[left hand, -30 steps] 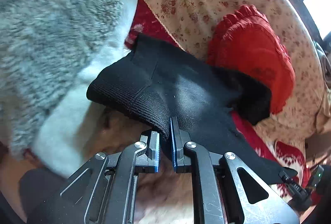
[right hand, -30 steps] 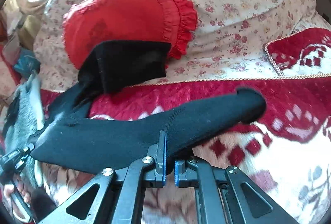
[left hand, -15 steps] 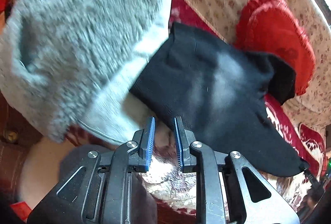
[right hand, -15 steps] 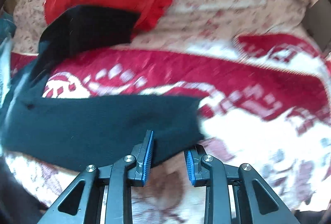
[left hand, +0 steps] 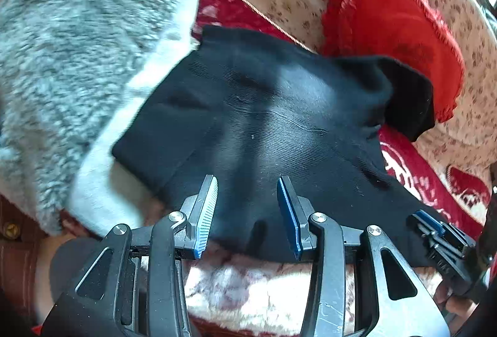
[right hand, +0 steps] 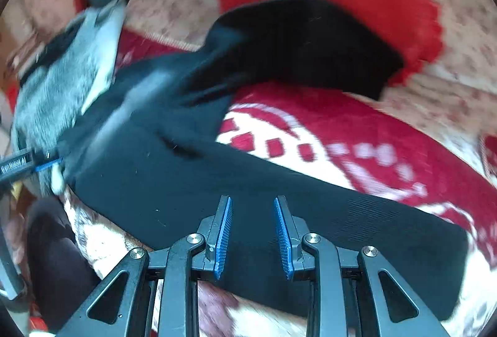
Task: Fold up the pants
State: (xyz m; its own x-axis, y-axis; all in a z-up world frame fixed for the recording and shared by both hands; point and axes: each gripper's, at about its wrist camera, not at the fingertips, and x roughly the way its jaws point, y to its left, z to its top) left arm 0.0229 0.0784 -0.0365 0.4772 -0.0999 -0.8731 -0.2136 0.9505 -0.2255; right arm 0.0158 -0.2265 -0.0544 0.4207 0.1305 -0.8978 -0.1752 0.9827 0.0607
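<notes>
Left wrist view: black knit pants (left hand: 264, 125) lie flat on the red patterned blanket (left hand: 413, 172). Left gripper (left hand: 247, 206) has just been opening, nothing clamped; right gripper (right hand: 252, 231) stands parted. Next: regrip the 3 o'clock leg end.

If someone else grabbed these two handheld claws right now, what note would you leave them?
Left claw: open, jaws just been opening, over the waist end of the black pants, gripping nothing.
Right claw: open, above one pant leg, gripping nothing.
Pants lie spread on the red patterned blanket; the other leg drapes up onto the red cushion. A grey fleece lies beside the waist.
Done: pants laid down and released.
Left: bring in the stray leg, then fold.
</notes>
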